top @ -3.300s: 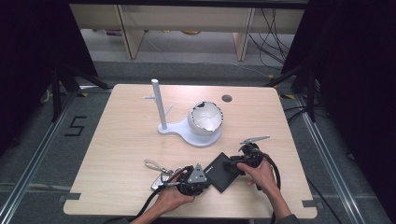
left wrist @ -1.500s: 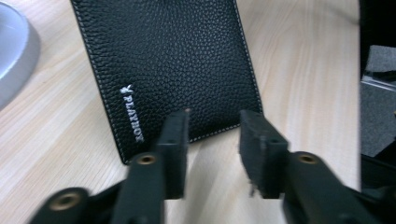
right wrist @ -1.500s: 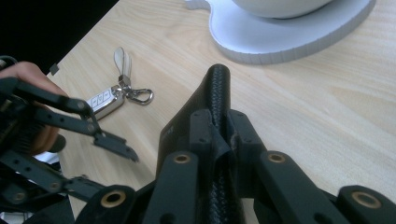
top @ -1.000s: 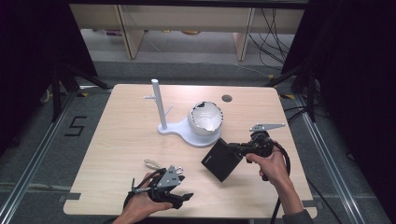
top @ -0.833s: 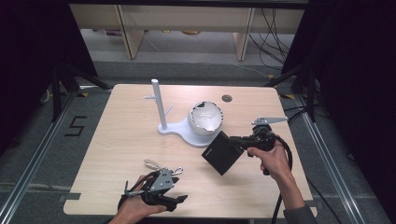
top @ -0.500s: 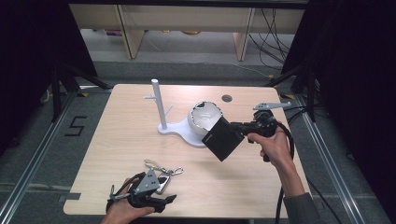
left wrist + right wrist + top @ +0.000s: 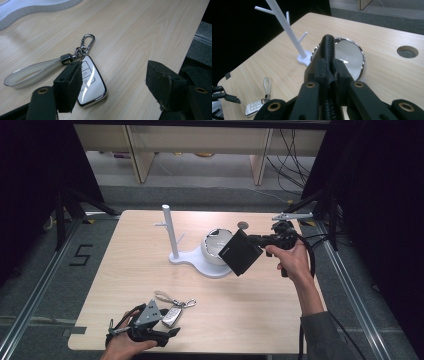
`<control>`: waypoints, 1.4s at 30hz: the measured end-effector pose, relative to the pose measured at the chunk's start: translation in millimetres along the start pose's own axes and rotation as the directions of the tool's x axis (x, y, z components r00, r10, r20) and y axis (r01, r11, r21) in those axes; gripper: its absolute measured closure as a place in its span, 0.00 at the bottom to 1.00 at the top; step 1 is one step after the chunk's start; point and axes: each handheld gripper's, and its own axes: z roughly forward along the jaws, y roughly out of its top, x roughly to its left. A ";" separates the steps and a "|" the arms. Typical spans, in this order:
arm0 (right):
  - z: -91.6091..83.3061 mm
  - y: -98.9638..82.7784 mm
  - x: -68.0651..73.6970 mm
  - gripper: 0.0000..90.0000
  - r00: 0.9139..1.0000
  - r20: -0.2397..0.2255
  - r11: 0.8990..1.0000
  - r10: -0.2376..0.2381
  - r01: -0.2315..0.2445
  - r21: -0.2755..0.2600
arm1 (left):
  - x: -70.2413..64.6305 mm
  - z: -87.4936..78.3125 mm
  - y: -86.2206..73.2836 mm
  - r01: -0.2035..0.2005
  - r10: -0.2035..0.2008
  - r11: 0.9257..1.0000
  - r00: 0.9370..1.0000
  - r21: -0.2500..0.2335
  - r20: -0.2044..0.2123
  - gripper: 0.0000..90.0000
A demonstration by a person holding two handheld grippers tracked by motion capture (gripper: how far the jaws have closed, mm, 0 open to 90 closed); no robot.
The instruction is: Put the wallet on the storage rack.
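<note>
Black wallet (image 7: 241, 252) above bowl (image 7: 216, 254) — right gripper (image 7: 252, 240) clamped.

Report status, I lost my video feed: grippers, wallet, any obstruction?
Right hand-held gripper shut on black wallet, held up beside white bowl. Left hand-held gripper open at key fob. Nothing blocking.

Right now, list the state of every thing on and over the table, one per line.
Black wallet: lifted off the table, clamped on edge in the right tongs, over the white bowl.
White bowl: upright on its stand base, empty.
Key fob: lying flat on the table, strap attached, not gripped.
Left tongs: open, jaws just widened, beside the fob.
</note>
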 end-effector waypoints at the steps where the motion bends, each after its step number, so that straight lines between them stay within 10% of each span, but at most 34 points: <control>1: 1.3 0.9 -0.8 0.93 1.000 -0.003 1.000 0.005 -0.005 -0.001 | 2.0 -1.1 0.3 -0.021 0.021 1.000 1.000 0.015 -0.006 0.33; 42: 60.3 38.5 -33.7 0.93 0.982 0.137 0.991 0.132 -0.133 0.001 | -1.3 4.8 -2.7 -0.047 0.044 0.997 0.998 0.069 0.036 0.32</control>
